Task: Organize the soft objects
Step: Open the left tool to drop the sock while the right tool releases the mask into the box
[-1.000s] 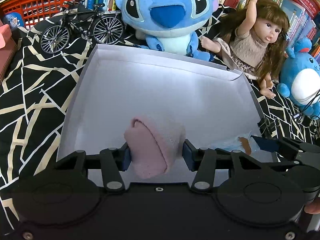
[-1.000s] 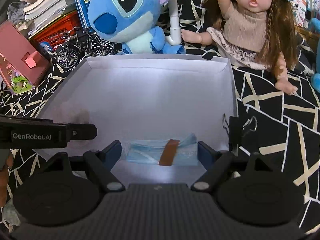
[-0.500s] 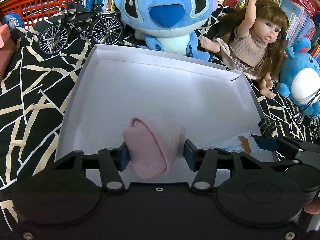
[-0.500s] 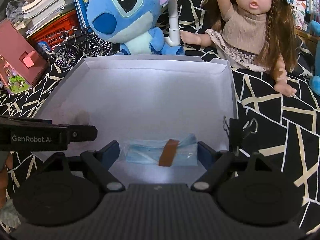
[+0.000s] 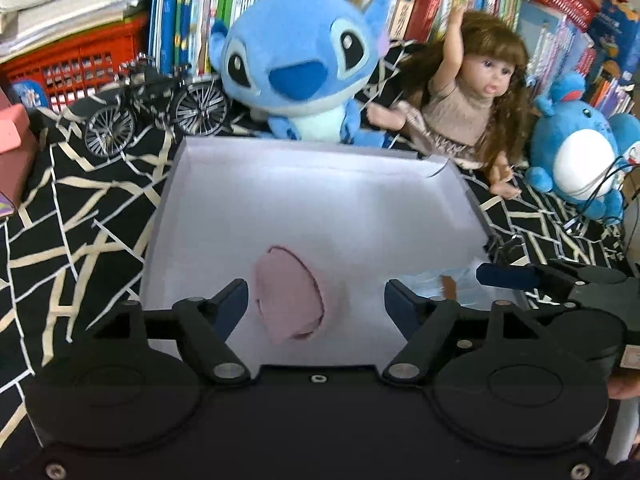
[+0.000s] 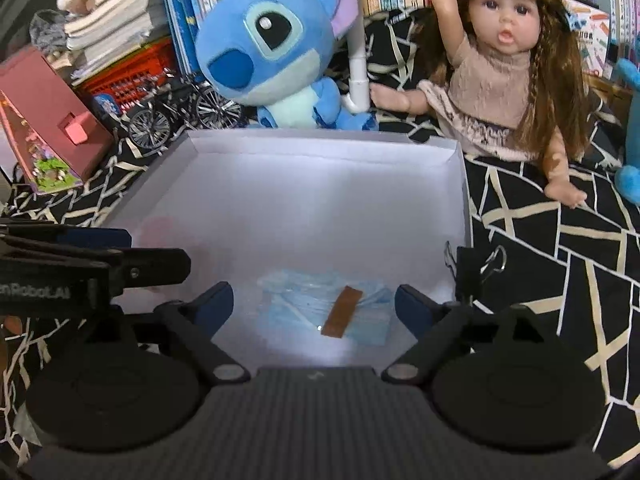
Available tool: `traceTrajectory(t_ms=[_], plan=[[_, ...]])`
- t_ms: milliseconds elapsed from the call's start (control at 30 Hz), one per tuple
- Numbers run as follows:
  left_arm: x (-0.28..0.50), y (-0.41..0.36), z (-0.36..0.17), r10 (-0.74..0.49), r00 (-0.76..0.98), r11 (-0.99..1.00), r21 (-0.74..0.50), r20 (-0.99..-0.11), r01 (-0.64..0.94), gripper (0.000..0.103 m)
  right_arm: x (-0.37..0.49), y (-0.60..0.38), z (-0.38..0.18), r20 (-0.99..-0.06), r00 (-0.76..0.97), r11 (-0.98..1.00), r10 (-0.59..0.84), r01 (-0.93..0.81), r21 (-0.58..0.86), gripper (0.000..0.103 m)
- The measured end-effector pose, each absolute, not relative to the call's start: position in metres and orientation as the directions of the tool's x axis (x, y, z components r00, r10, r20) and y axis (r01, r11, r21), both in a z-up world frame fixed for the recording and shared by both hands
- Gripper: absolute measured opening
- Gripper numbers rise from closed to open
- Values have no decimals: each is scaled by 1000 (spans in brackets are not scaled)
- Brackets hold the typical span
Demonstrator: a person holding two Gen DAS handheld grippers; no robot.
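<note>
Left wrist view, left claw [image 5: 316, 298] spread wide, pink sock [image 5: 289, 294] loose between its fingers.

The left black two-finger gripper [image 5: 316, 300] is level, its blue-padded fingers [image 5: 234, 300] spread wide apart with neither pad touching anything. The right black two-finger gripper [image 6: 314, 306] sits just beside it at about the same height, its own blue-padded fingers [image 6: 216, 304] likewise parted and clear of contact. In the left wrist view the right gripper's finger reaches in from the right edge, and in the right wrist view the left gripper's finger crosses from the left edge.
</note>
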State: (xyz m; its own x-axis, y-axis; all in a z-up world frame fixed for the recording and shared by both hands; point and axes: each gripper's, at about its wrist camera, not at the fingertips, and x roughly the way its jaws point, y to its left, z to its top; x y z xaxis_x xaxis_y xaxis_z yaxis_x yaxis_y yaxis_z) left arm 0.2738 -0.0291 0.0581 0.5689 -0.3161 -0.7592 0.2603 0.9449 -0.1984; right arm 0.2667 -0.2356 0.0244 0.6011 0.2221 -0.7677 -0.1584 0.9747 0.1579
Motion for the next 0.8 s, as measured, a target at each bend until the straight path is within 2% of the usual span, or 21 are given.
traceTrajectory(t_ms=[367, 800], plan=[[222, -17, 88, -364, 644, 930, -224, -673, 292, 81, 228, -239, 53, -685, 687, 969, 243, -210, 133, 99], [150, -9, 83, -426, 673, 904, -260, -604, 339, 83, 158, -243, 66, -563, 790, 967, 243, -246, 72, 100]])
